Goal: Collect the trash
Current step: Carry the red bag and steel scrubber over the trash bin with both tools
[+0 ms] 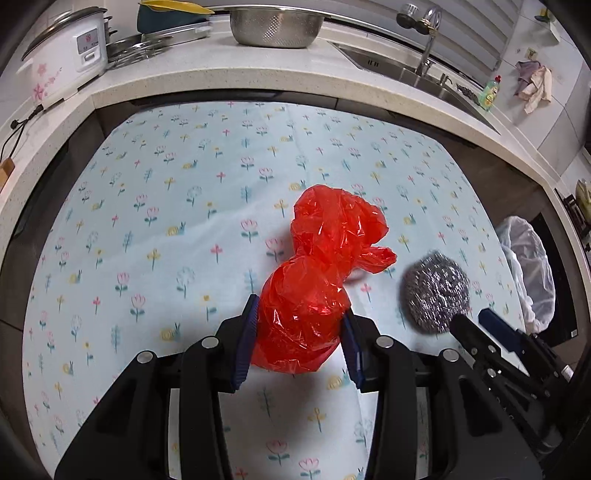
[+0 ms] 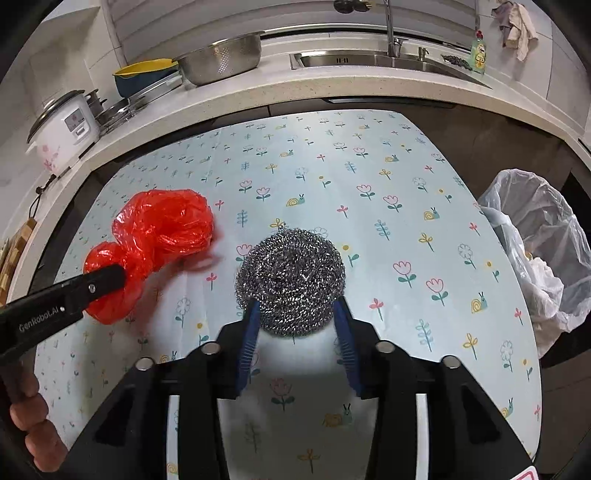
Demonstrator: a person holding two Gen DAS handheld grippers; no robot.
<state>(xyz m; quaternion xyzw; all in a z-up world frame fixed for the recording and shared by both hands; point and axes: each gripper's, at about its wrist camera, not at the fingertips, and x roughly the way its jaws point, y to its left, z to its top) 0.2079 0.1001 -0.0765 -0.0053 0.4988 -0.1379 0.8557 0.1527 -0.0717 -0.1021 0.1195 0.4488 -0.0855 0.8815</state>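
Note:
A crumpled red plastic bag (image 1: 325, 266) lies on the flowered tablecloth (image 1: 166, 206). My left gripper (image 1: 300, 314) is shut on its near lobe. A steel wool scrubber (image 2: 291, 280) sits between the blue pads of my right gripper (image 2: 295, 314), which is shut on it. In the left wrist view the scrubber (image 1: 436, 295) and the right gripper (image 1: 476, 321) are at the right of the bag. In the right wrist view the red bag (image 2: 159, 236) is at the left, with a left finger (image 2: 103, 284) on it.
A bin lined with a clear plastic bag (image 2: 535, 251) stands off the table's right edge, also in the left wrist view (image 1: 528, 266). Behind the table runs a counter with a rice cooker (image 1: 62, 55), a steel colander (image 1: 273, 26) and a sink (image 2: 373, 61).

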